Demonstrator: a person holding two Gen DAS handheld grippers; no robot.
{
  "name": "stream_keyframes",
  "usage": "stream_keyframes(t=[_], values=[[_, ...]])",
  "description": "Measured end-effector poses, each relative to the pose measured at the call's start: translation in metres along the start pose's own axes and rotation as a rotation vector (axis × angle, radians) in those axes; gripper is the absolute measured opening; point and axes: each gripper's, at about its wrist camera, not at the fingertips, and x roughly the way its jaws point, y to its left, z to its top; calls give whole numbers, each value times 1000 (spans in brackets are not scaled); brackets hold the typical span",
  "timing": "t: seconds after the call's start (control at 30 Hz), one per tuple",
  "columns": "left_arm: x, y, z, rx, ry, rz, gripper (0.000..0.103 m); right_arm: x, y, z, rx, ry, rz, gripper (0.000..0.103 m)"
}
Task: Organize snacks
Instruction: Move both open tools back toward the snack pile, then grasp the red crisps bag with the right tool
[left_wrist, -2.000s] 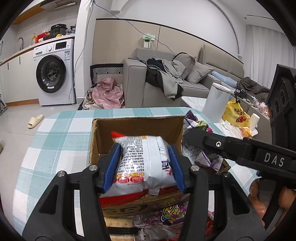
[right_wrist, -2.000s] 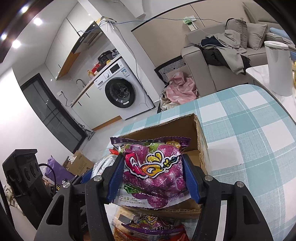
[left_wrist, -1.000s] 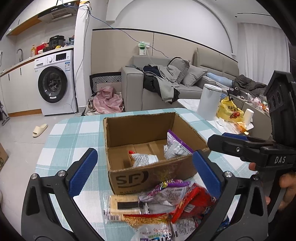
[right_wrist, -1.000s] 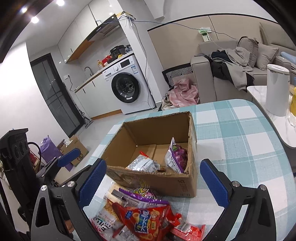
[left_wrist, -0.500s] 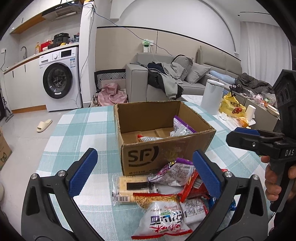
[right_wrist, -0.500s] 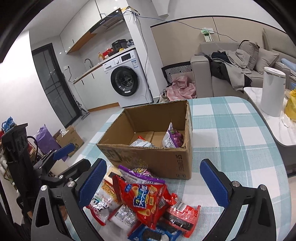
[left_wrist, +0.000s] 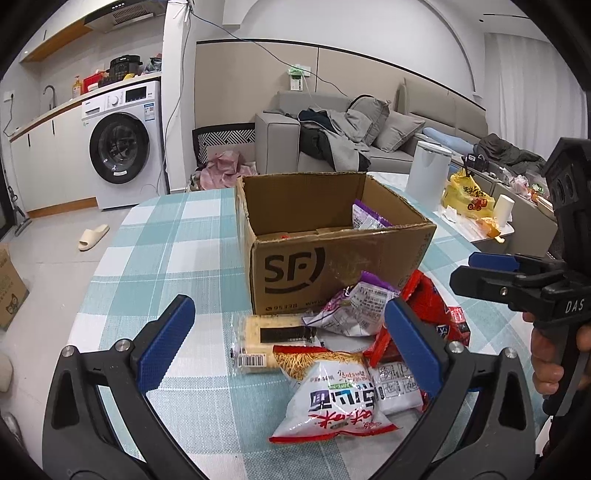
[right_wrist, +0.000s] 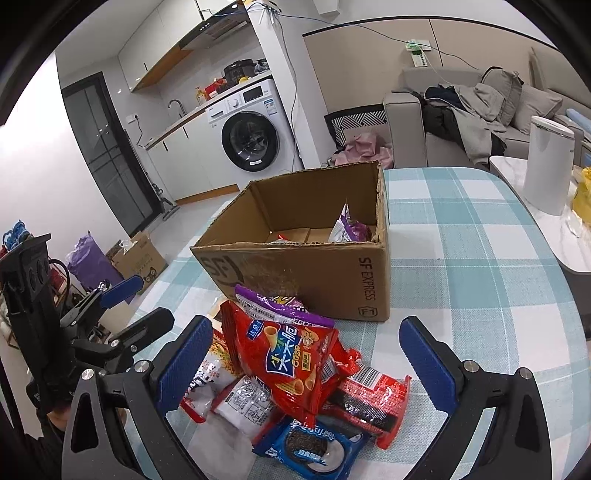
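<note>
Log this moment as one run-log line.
left hand-held gripper: open, empty | right hand-held gripper: open, empty | cardboard box: purple packet inside | snack pile: on table, unsorted

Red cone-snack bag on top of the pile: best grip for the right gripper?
Pinch the red cone-snack bag across its puffed middle, coming from above. It lies tilted on top of the pile, so both long edges are exposed. The right gripper is open and already straddles it.
</note>
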Motion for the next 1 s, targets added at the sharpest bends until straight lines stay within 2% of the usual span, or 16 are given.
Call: stream_keyframes(t=[0.4,0.5,0.8,1.0], values=[[19,0,-18,-28,74,-2,102,30,9,-11,-1,70,19,103],[23,3,-19,-20,66,29,102,38,10,-14,7,83,24,103],[27,16,-16,-58,77,29,102,56,2,-19,69,120,65,103],[30,19,-17,-66,90,18,102,64,0,-21,74,112,88,103]])
